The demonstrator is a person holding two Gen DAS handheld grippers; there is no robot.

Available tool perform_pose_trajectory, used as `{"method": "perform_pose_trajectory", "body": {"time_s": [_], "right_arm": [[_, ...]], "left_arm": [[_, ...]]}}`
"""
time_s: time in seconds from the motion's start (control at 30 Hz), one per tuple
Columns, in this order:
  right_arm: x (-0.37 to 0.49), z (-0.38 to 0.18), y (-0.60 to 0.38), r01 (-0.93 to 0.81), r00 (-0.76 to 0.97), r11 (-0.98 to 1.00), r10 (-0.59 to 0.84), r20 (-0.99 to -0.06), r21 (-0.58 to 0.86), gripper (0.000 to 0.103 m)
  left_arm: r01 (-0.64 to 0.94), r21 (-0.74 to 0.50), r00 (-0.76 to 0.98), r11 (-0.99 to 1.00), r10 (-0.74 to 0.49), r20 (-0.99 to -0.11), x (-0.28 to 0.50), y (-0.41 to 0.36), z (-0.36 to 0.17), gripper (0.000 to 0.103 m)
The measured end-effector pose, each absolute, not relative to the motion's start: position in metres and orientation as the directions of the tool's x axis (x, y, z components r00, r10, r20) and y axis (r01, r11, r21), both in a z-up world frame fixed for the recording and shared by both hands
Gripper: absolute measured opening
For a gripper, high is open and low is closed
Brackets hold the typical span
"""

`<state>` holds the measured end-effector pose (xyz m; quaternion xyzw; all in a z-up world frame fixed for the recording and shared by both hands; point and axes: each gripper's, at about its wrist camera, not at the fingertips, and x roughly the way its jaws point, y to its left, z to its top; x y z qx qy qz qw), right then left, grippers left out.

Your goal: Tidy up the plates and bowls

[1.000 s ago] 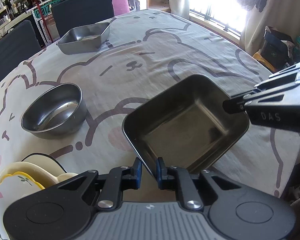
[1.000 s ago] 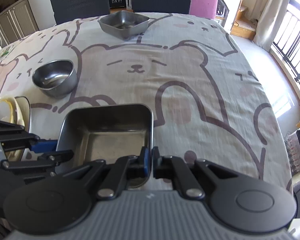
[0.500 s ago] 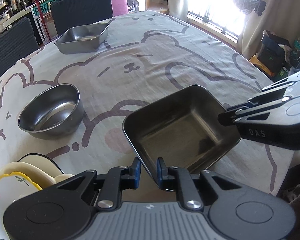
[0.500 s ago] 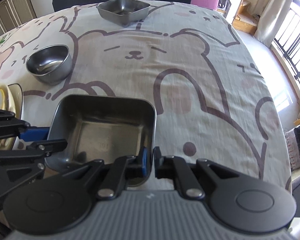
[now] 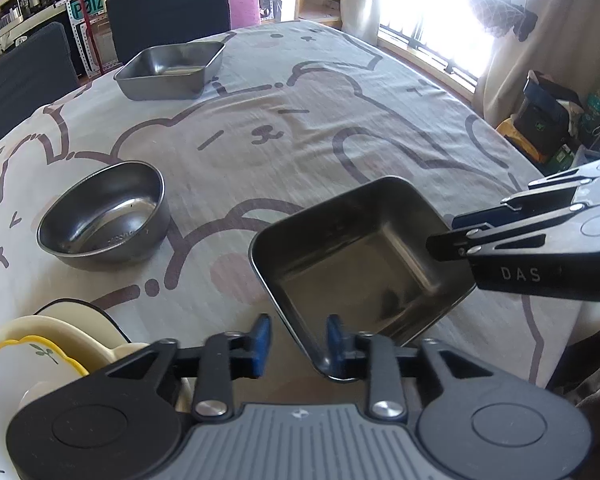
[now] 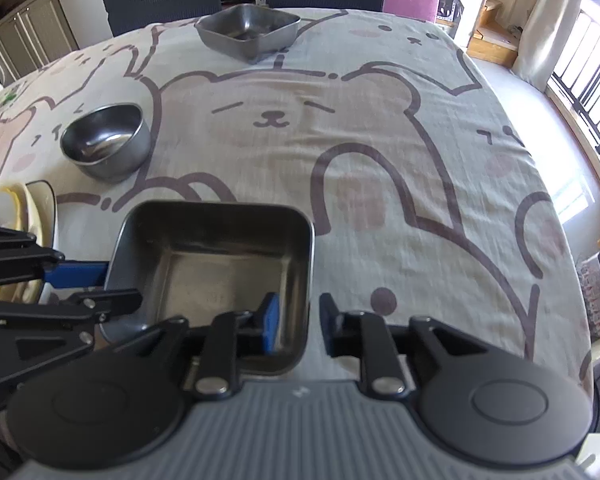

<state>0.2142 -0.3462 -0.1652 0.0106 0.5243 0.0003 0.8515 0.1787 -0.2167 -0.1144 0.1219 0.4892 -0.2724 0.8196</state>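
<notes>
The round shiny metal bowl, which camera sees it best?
The left wrist view: the round shiny metal bowl looks large and near, with its inside open to see. The right wrist view shows it whole too, but smaller and farther away.

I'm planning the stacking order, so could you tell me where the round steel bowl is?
The round steel bowl sits on the tablecloth, left of centre in both views, between the stacked plates and the far square tray.

A bear-print cloth (image 6: pixel 380 152) covers the tabletop (image 6: pixel 512 92). On it sit a square metal tray (image 6: pixel 247 31) at the far end, a round steel bowl (image 6: pixel 107 140) nearer the left, a second square tray (image 6: pixel 216 264) at the near edge, and stacked cream plates (image 5: pixel 48 344) at the near-left corner.
</notes>
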Motion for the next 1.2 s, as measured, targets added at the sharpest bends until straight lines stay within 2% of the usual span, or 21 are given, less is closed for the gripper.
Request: {"method": "perform_pose_trajectory", "body": {"time_s": [0.4,0.5,0.57,0.73,0.77,0.93,1.2], "right_arm": [[0.204,-0.154,-0.350,0.024,0.499,0.999,0.019,-0.866,0.036,0.071],[0.199,-0.148,-0.354,0.038,0.519,0.999,0.011,-0.855,0.036,0.081],[0.195,-0.145,-0.356,0.040,0.529,0.998,0.015,-0.848,0.042,0.085],[0.187,-0.137,-0.362,0.042,0.560,0.997,0.027,-0.828,0.061,0.096],[0.185,-0.135,-0.363,0.047,0.568,0.997,0.030,-0.822,0.068,0.101],[0.183,-0.122,-0.369,0.082,0.629,0.993,0.018,-0.778,0.089,0.103],[0.212,-0.095,-0.387,0.204,0.744,0.958,-0.018,-0.668,0.201,0.103]], "left_arm": [[0.549,-0.101,0.400,0.830,-0.367,-0.840,0.178,-0.208,-0.097,0.067],[0.542,-0.109,0.411,0.833,-0.377,-0.830,0.179,-0.205,-0.091,0.076],[0.536,-0.115,0.424,0.836,-0.385,-0.820,0.178,-0.202,-0.086,0.079],[0.513,-0.172,0.440,0.841,-0.430,-0.789,0.181,-0.189,-0.070,0.096],[0.508,-0.179,0.446,0.843,-0.435,-0.782,0.181,-0.187,-0.067,0.097],[0.492,-0.207,0.493,0.846,-0.467,-0.735,0.185,-0.174,-0.048,0.103],[0.486,-0.190,0.568,0.853,-0.473,-0.674,0.217,-0.155,-0.012,0.103]]}}
